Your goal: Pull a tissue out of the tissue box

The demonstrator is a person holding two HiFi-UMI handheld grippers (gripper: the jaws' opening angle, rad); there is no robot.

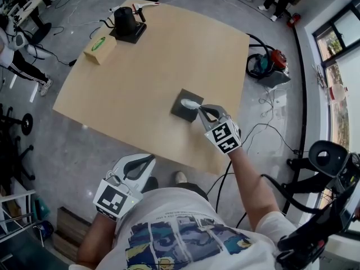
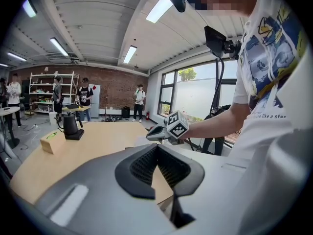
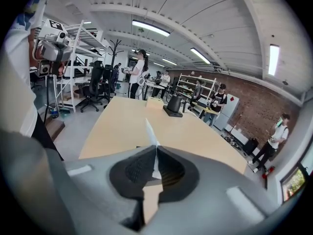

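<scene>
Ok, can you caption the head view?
Right gripper pinches a white tissue over the dark tissue box on the table.

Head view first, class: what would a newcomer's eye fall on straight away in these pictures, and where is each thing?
The right gripper is shut on a white tissue at the top of the dark tissue box, near the wooden table's front edge. The left gripper hangs shut and empty below that edge, by the person's waist. A black kettle stands at the far corner.
</scene>
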